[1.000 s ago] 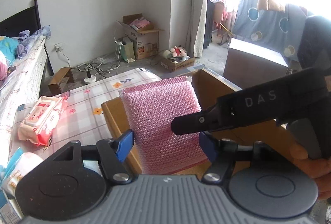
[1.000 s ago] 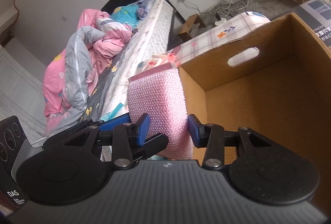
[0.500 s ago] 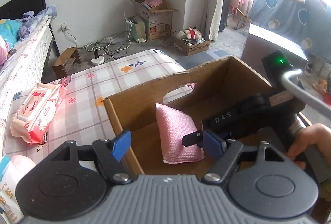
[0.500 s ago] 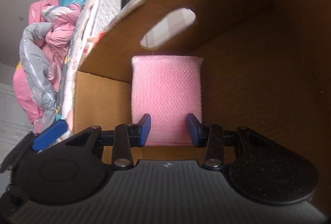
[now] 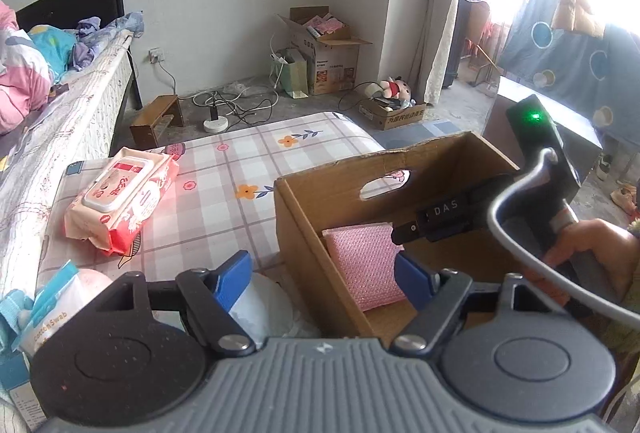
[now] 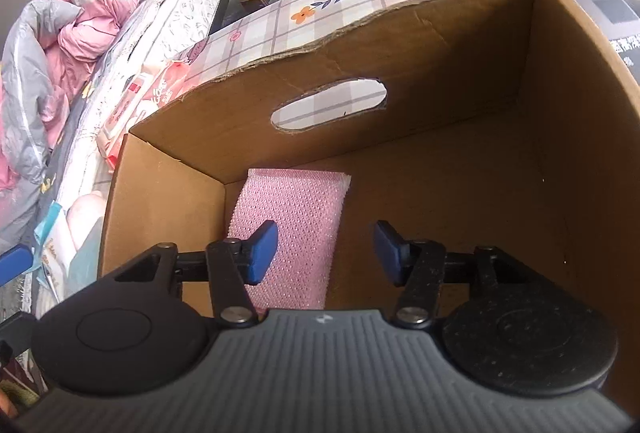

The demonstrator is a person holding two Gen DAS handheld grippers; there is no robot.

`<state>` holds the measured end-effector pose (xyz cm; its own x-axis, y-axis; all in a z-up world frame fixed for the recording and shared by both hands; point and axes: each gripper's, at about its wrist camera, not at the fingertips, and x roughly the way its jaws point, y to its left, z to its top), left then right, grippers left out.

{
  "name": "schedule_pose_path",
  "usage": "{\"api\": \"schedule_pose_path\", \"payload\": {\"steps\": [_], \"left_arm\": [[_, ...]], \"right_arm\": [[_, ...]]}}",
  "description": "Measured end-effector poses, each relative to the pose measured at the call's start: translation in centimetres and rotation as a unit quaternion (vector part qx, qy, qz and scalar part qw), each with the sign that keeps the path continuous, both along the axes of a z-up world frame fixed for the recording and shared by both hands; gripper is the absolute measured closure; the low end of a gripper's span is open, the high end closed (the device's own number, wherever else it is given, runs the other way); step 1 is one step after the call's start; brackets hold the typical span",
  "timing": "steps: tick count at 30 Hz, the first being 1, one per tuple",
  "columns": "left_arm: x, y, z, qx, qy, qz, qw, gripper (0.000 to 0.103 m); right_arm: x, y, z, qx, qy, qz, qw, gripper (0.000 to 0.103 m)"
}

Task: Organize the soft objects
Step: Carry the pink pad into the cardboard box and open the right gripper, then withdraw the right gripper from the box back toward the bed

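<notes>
A pink textured sponge pad (image 6: 288, 233) lies on the floor of an open cardboard box (image 6: 440, 45), in its near left corner; it also shows in the left wrist view (image 5: 364, 261). My right gripper (image 6: 326, 253) is open and empty, just above the pad inside the box. In the left wrist view the right gripper (image 5: 404, 233) reaches into the box (image 5: 340, 181) from the right. My left gripper (image 5: 324, 283) is open and empty, over the box's near left wall.
A pink pack of wet wipes (image 5: 120, 201) lies on the checked floral cloth (image 5: 240, 161) left of the box. A white round pack and a cotton swab pack (image 5: 48, 317) lie near my left gripper. A bed with bedding (image 6: 60, 45) stands at left.
My right gripper carried the pink pad into the box, let it go on the floor and opened. My left gripper drew back to the left.
</notes>
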<state>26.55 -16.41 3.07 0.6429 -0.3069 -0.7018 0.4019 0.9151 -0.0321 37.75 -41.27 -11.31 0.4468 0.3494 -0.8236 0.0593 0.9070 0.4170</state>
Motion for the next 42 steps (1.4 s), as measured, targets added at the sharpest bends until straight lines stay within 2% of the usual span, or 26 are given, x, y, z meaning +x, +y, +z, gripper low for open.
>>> {"api": "schedule_pose_path", "payload": {"steps": [3, 9, 12, 19, 23, 27, 31, 35, 38, 40, 42], "left_arm": [[-1.1, 1.3, 0.2, -0.002, -0.002, 0.013, 0.9999, 0.020], [-3.5, 4.4, 0.0, -0.003, -0.014, 0.045, 0.9989, 0.012], [-4.4, 6.2, -0.3, -0.013, -0.007, 0.064, 0.9978, 0.012], [-6.7, 10.6, -1.0, -0.042, -0.008, 0.110, 0.9930, 0.011], [-8.7, 13.7, -0.9, -0.065, -0.025, 0.134, 0.9885, 0.011], [-10.4, 16.3, -0.8, -0.078, -0.040, 0.162, 0.9828, 0.011], [-11.4, 18.5, -0.7, -0.083, -0.048, 0.179, 0.9791, 0.011], [-11.5, 19.5, -0.8, -0.084, -0.054, 0.186, 0.9774, 0.012], [-10.9, 19.7, -1.4, -0.074, -0.066, 0.192, 0.9764, 0.013], [-10.1, 19.9, -2.0, -0.067, -0.065, 0.198, 0.9756, 0.020], [-8.9, 20.3, -2.8, -0.065, -0.061, 0.208, 0.9740, 0.036]], "right_arm": [[1.1, 1.2, -0.9, -0.010, 0.009, 0.014, 1.000, 0.048], [1.5, 3.9, -1.6, 0.002, 0.007, 0.052, 0.999, 0.050], [1.7, 5.5, -1.7, -0.009, 0.004, 0.067, 0.998, 0.050], [1.3, 5.8, -0.9, -0.025, -0.020, 0.047, 0.998, 0.048], [0.4, 4.8, 1.0, -0.021, -0.038, 0.019, 0.999, 0.045], [-1.9, 3.8, 4.4, -0.025, -0.083, 0.003, 0.996, 0.044], [-4.7, 4.6, 8.5, -0.026, -0.132, 0.012, 0.991, 0.043], [-7.1, 7.1, 12.5, 0.006, -0.161, 0.059, 0.985, 0.043], [-7.3, 11.9, 14.1, 0.031, -0.164, 0.120, 0.979, 0.043], [-7.1, 15.4, 14.5, 0.049, -0.156, 0.161, 0.973, 0.043], [-6.4, 18.9, 14.2, 0.066, -0.142, 0.193, 0.969, 0.043]]}}
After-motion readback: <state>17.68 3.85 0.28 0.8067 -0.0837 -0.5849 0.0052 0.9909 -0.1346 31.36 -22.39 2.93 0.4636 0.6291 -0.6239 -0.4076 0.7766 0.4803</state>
